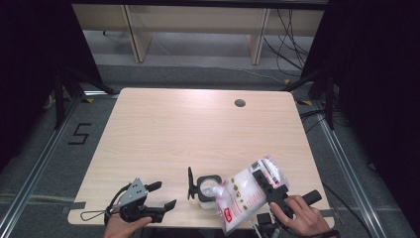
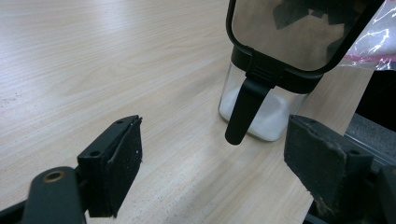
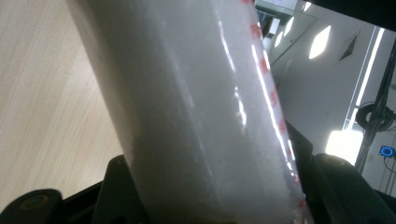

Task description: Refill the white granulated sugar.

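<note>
We clamp the bag (image 1: 247, 191) in our right gripper (image 1: 270, 191), tilted over the jar (image 1: 208, 191) to pour; left gripper (image 1: 166, 196) waits beside it, jaws apart.

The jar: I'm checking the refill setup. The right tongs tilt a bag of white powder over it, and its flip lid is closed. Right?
Not quite. The jar's flip lid stands open, as the left gripper view shows. The rest holds: the right tongs tilt the bag of white powder over it.
</note>
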`<state>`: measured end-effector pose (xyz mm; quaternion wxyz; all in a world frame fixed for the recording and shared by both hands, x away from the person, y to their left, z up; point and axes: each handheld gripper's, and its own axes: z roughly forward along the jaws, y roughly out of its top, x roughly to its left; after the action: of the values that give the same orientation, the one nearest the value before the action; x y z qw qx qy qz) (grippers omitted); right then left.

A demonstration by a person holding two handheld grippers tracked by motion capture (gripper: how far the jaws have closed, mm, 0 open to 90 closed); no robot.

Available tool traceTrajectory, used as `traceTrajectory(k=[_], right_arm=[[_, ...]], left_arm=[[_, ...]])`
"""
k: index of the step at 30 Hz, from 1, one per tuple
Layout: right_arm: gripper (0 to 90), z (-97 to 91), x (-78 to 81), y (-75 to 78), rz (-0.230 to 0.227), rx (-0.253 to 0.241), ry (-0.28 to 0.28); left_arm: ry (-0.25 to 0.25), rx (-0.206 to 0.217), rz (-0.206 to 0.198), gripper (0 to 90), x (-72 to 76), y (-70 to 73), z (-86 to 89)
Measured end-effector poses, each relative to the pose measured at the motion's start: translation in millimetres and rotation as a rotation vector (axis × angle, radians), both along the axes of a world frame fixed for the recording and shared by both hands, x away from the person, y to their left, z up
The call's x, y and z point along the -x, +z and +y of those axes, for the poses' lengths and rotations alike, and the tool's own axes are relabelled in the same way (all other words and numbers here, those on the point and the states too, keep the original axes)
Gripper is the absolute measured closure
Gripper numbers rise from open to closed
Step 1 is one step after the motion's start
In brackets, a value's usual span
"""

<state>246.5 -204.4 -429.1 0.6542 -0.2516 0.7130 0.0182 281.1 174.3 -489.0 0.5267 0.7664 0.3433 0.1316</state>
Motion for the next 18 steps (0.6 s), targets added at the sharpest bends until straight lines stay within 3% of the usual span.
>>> traceTrajectory(k=[2,6,13,15,17,18], right_arm=[[50.4,-0.1,0.0,0.4,-0.003,0.010,-0.001],[50.4,-0.2,0.0,0.0,-0.002,0.002,-0.001],[50.4,0.0,0.1,0.6,-0.005,0.009,-0.001],[50.4,-0.2,0.5,-0.1,0.000,-0.004,-0.008],[50.5,-0.8,0.9,-0.9,0.000,-0.018,-0.013],[50.4,-0.3,0.4,0.0,-0.001,-0.001,-0.005]], left_arm=[[0.007,-0.018,0.005,18.8,0.6,1.2,0.8],[0.001,0.000,0.000,18.8,0.1,0.0,0.0],[0.003,-0.018,0.003,18.8,0.1,1.0,0.5],[-0.003,0.004,-0.002,18.8,-0.4,-0.2,-0.5],[-0.005,-0.008,-0.005,18.8,-0.6,0.1,0.3],[-0.012,-0.012,-0.011,18.8,-1.0,0.3,0.7]])
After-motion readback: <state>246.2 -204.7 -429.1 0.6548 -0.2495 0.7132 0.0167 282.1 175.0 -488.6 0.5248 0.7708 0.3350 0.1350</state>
